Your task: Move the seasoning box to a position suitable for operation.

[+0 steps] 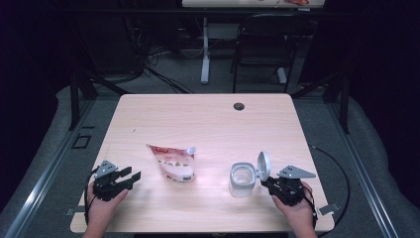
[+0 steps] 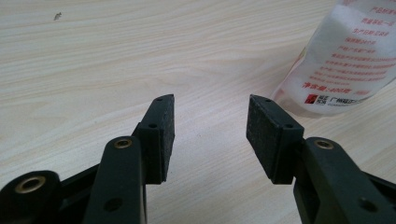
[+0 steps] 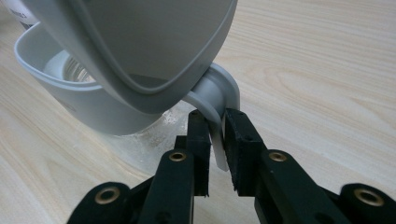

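**Container steadied by its handle, refill pouch awaiting pickup**

Viewed from above: right tongs (image 1: 268, 181) closed on the thin white handle (image 3: 217, 140) of a clear container (image 1: 242, 180), standing upright toward the right front of the table (image 1: 208, 114). Hinged white lid (image 1: 264, 165) swung up and back toward the right tongs, leaving the mouth uncovered. Probably gripped at the handle so as to keep the container from sliding or tipping during filling, and to keep the lid out of the way of the opening.

Seen along the right tongs: both black pads (image 3: 198, 135) pressed flat against the handle strap from either side, just below the hinge; lid underside looming above, container rim and glassy interior visible behind it.

Left tongs (image 1: 130, 176) rested low near the left front edge, held wide with nothing between the pads (image 2: 164, 135); bare wood grain visible through the gap. Refill pouch (image 1: 173, 162), white with red print and a capped spout (image 1: 191, 149) at its upper right corner, laid flat between the two tongs, just beside the left pair and apart from the container. Judged to be the next item for the left tongs, positioned open and aimed toward the pouch's lower end (image 2: 345, 70) for that reason.
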